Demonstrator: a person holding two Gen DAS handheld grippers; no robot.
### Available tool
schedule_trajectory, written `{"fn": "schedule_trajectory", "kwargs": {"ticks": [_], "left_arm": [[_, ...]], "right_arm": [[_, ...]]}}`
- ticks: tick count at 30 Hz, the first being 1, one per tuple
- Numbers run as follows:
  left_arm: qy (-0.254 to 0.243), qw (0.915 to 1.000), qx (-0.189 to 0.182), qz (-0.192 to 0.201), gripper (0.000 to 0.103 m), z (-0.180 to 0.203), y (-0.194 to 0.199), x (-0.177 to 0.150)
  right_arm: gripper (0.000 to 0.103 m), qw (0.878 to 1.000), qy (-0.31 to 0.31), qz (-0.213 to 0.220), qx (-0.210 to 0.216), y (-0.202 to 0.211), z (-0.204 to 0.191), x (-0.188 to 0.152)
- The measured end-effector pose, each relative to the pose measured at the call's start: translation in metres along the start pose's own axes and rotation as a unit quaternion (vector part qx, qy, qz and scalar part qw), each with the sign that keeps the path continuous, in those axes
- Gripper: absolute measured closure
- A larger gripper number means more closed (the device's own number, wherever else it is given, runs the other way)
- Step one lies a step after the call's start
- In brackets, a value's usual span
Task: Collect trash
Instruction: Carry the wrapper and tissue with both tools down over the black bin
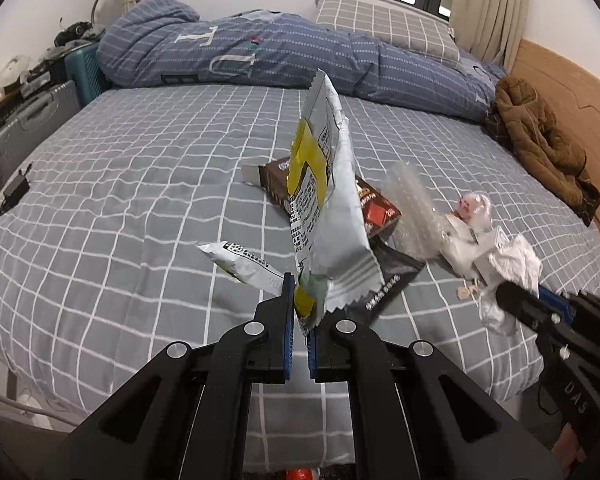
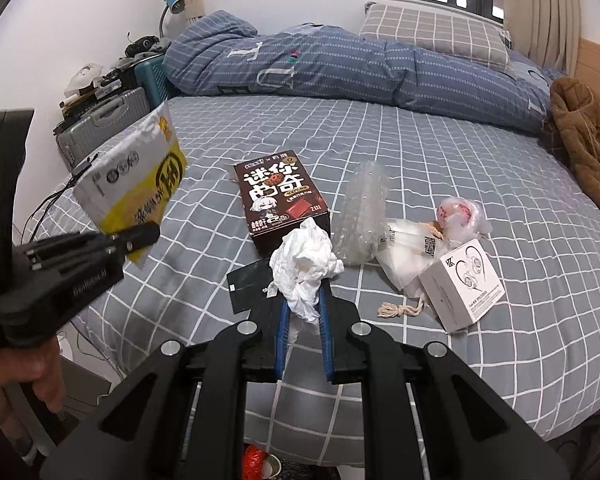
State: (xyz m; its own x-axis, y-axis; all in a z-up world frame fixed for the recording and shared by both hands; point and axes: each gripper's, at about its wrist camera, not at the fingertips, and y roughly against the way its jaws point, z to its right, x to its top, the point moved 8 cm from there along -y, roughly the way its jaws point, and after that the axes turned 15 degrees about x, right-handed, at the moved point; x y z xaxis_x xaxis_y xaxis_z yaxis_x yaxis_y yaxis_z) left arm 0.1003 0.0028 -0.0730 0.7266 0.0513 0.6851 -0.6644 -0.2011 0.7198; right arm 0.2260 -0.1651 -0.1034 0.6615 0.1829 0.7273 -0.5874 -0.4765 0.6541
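1. Nearest the left wrist camera, the left gripper is closed almost fully on the bottom edge of a silver and yellow snack bag. The bag stands upright above the jaws, lifted clear of the bed.
2. Right gripper is partly closed around a crumpled white tissue. The tissue bulges above the fingertips, and its lower part sits between the blue pads.
3. Both grippers are held over the near edge of the bed. Seen from the right wrist view, the left gripper and its bag sit well to the left of the remaining litter.
4. Remaining litter lies on the grey checked sheet just beyond the right gripper:
   - a dark brown chocolate biscuit box, lying flat;
   - a black sachet, near the box's near corner and just left of the tissue;
   - a piece of clear bubble wrap, right of the box;
   - a white pouch with a cord, right of the bubble wrap;
   - a small white earphone box, touching the pouch on its right;
   - a clear plastic wrapper with red print, far side of the pouch.
5. A rolled blue quilt lies along the far side of the bed. A brown jacket rests at the right edge.
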Motion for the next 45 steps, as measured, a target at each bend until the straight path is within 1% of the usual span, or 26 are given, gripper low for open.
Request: {"fn": "schedule_trajectory", "kwargs": {"ticks": [12,21,36,45], "left_arm": [[0.008,0.9998,-0.011,-0.014,0.098,-0.006,0.024,-0.035],[-0.004,0.9995,-0.018,-0.024,0.098,-0.001,0.038,-0.063],[-0.008,0.9986,-0.037,-0.036,0.098,0.004,0.064,-0.103],[-0.014,0.9977,-0.037,-0.056,0.098,0.007,0.066,-0.130]], "right_arm": [[0.091,1.000,-0.007,0.012,-0.005,0.021,-0.007,-0.010],[0.091,1.000,-0.014,0.007,-0.004,0.032,-0.012,-0.029],[0.091,1.000,-0.024,0.000,0.007,0.046,-0.025,-0.059],[0.091,0.999,-0.036,-0.022,0.009,0.048,-0.029,-0.088]]}}
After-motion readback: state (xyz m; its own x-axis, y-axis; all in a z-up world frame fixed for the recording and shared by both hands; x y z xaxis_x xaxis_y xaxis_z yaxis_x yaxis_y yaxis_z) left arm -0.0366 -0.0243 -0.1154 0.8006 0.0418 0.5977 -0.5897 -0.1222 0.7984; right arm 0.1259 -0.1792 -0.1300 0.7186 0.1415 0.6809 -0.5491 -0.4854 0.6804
